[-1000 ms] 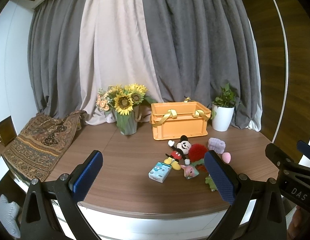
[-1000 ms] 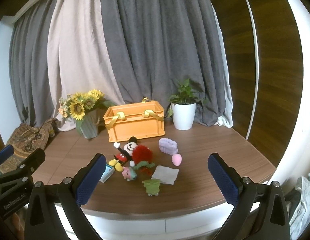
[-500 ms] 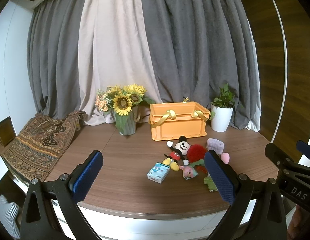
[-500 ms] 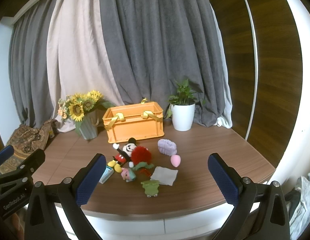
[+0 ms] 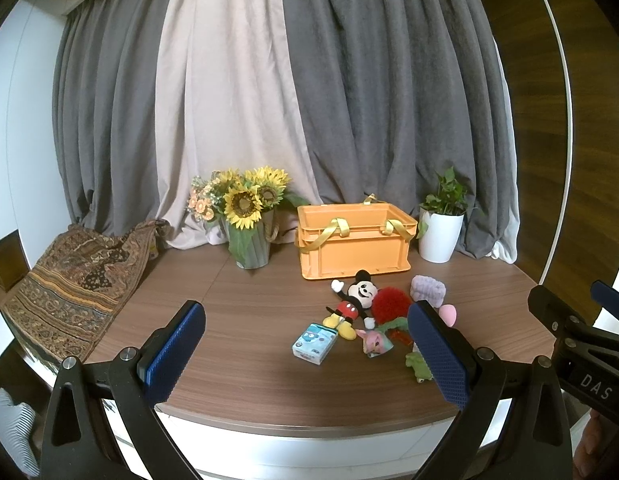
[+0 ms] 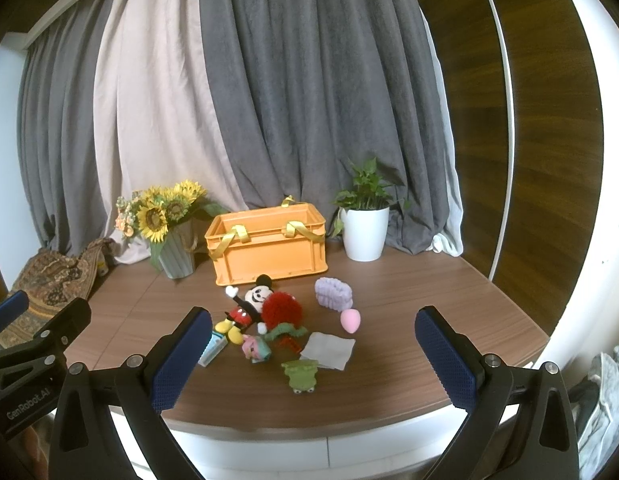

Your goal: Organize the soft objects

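Both grippers, left (image 5: 305, 354) and right (image 6: 313, 354), hover spread wide and empty before the table's (image 6: 449, 304) near edge. Mid-table lies a toy pile: green frog (image 6: 301, 376), grey cloth (image 6: 329, 350), pink egg (image 6: 350, 320), red pompom (image 6: 281, 310), mouse doll (image 6: 249, 306), purple scrunchie (image 6: 333, 294). The left finger partly hides a blue packet (image 6: 213, 350). Behind, toward the far edge, stands an orange crate (image 6: 269, 248).

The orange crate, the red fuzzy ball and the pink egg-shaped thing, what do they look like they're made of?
Orange crate: rigid moulded plastic, matte, with ribbed walls; its yellow handles look like fabric ribbon.
Red fuzzy ball: probably yarn or plush, shaggy fibres all over.
Pink egg-shaped thing: smooth and matte, likely foam sponge, though the look leaves that open.
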Demonstrator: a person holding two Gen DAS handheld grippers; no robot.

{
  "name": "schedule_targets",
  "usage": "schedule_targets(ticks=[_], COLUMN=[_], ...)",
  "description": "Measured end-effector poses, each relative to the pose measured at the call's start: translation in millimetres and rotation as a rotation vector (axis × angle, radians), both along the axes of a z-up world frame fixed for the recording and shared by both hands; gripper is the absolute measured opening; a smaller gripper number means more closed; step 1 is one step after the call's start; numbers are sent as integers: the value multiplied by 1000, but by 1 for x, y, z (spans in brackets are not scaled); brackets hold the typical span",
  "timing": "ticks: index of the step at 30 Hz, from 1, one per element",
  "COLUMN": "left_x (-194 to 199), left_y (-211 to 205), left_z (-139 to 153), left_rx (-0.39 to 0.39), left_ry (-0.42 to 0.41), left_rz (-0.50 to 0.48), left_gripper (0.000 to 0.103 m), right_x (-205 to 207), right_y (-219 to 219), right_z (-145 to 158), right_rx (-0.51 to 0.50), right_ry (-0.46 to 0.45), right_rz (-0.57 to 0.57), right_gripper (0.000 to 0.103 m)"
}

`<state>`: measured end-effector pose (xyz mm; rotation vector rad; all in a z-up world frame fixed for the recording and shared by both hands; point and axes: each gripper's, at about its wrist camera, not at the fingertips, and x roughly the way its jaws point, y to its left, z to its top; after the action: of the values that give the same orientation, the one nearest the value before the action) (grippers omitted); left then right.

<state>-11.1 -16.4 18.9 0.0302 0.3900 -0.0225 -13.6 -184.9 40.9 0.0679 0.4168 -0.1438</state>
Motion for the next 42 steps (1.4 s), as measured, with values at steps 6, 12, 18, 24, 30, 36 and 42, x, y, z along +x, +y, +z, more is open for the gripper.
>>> schedule_targets(ticks=[6, 12, 18, 24, 30, 36, 42], left_x=[-1, 0, 14, 35, 67, 103, 137], left_y=[-1, -1, 6, 12, 20, 24, 24], left_z=[-1, -7, -18, -33, -54, -80, -107], left_rx=[-2, -9, -17, -17, -14, 4, 41], left_ry=[0, 21, 68, 131, 212, 303, 374], left_rz=[1, -4, -19, -36, -62, -106, -169], left_gripper=[103, 103, 103, 103, 103, 103, 103], right_x=[0, 1, 9, 25, 50, 79, 104], right_y=[0, 1, 8, 15, 20, 24, 27], right_z=[-1, -2, -9, -23, -43, -66, -93], right_rx=[1, 0, -1, -2, 7, 19, 50], right_ry=[0, 5, 37, 83, 152, 222, 304], right_rz=[1, 2, -2, -20, -40, -68, -103], right_gripper=[103, 103, 103, 103, 103, 103, 102])
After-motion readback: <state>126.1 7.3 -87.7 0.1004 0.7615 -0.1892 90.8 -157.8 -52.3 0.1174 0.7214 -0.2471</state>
